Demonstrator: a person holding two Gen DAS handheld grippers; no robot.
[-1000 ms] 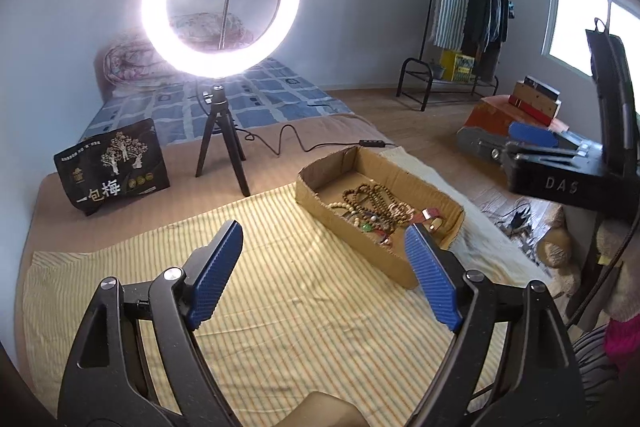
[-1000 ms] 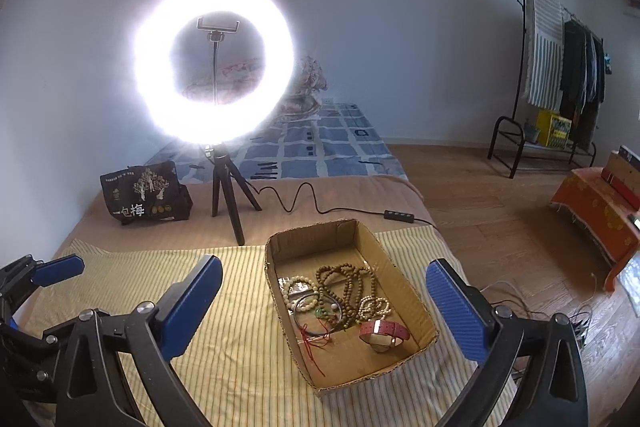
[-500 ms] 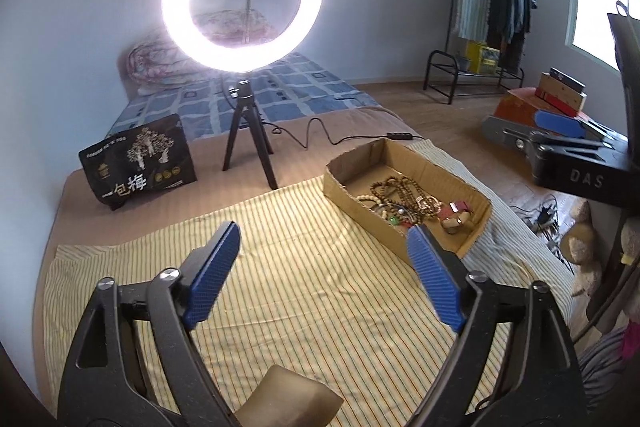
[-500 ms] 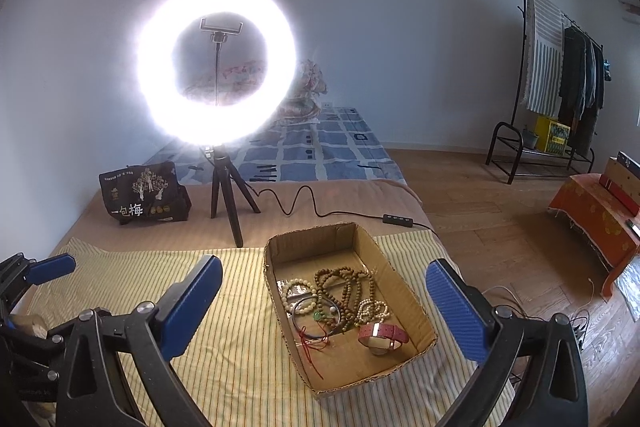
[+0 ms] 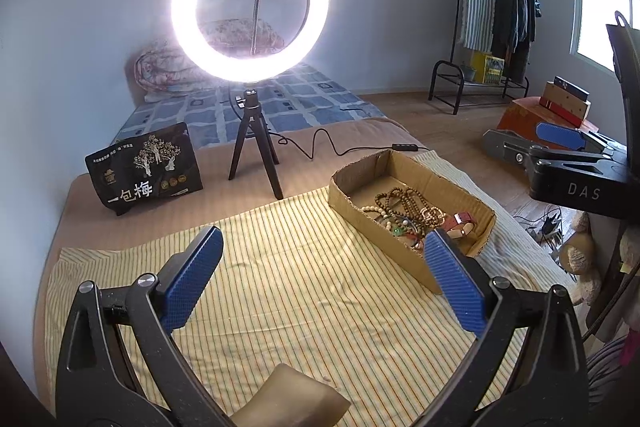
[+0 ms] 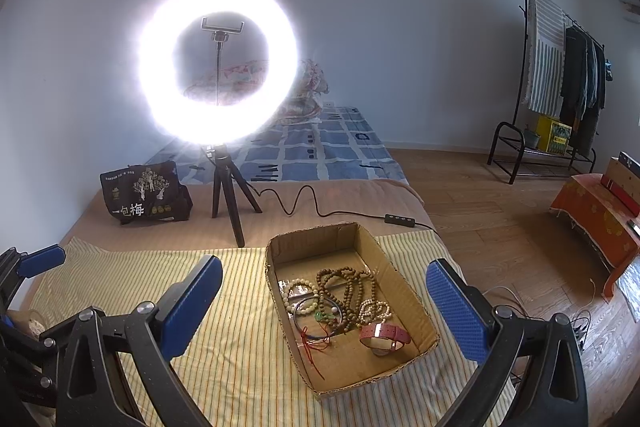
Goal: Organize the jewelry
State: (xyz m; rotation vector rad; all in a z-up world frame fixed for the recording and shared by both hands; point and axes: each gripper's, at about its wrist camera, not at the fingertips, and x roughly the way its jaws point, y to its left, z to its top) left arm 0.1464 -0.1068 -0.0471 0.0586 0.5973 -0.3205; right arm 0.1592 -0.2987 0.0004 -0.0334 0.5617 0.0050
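Observation:
A shallow cardboard box [image 5: 384, 247] [image 6: 320, 243] lies on a yellow striped cloth [image 5: 300, 287]. In it are brown wooden bead strings [image 6: 344, 287] [image 5: 400, 201], white bead bracelets [image 6: 376, 309], a red cord [image 6: 316, 341] and a pink watch strap [image 6: 384, 335] [image 5: 460, 223]. My left gripper [image 5: 322, 233] hovers over the cloth to the left of the box; its jaws are opening with nothing between them. My right gripper [image 6: 324, 263] stands open in front of the box and above it, empty. Each gripper also shows in the other's view, the left gripper [image 6: 40, 259] and the right gripper [image 5: 560, 139].
A lit ring light [image 5: 250, 7] [image 6: 218, 67] on a tripod stands behind the cloth, its cable trailing right. A black printed bag [image 5: 144, 167] leans at the back left. A tan object [image 5: 292, 399] lies under my left gripper. The bed edge drops off right of the box.
The left gripper's jaws have spread wider. Its view has swung a little to the left, so the ring light and the box sit further right. The right wrist view is unchanged.

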